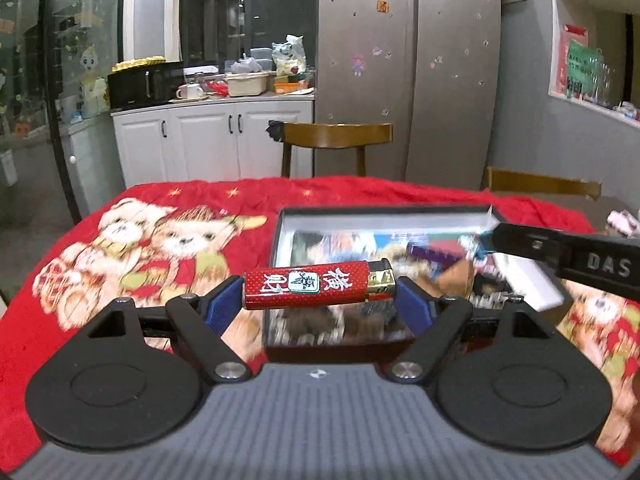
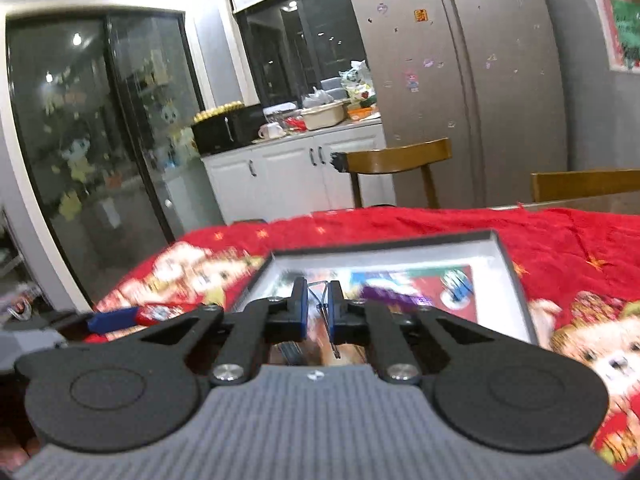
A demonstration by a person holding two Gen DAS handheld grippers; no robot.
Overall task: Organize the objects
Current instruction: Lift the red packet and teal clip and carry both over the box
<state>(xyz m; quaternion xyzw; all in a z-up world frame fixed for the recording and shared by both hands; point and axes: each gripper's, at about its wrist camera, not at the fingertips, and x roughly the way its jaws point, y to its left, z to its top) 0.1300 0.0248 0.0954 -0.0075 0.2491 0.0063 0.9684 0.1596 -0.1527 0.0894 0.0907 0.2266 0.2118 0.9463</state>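
Left gripper (image 1: 320, 300): jaws spread wide and clamped end to end on a red lighter (image 1: 318, 286), held crosswise and clear of the tabletop (image 1: 80, 320), which is covered by a red cartoon-bear cloth. Directly ahead of and below this gripper sits an open box (image 1: 384, 216), dark outside and white inside, already crowded with small items; they are too blurred to name.

Right gripper (image 2: 318, 316): clenched nearly fully, pinching a thin bent metal piece (image 2: 326, 320), possibly a hex key, though blur makes that uncertain. It runs along the inner face of the right-hand pad. The same box (image 2: 504, 256) lies just ahead of and under these fingers, with a red card-like sheet and a purple object visible inside. To this gripper's left, the other gripper's blue pad and the red lighter show low at the frame edge.

Progress, as judged: the box looks largely filled, so sorting seems well underway. Both held items are not yet set down; where each belongs cannot be told.
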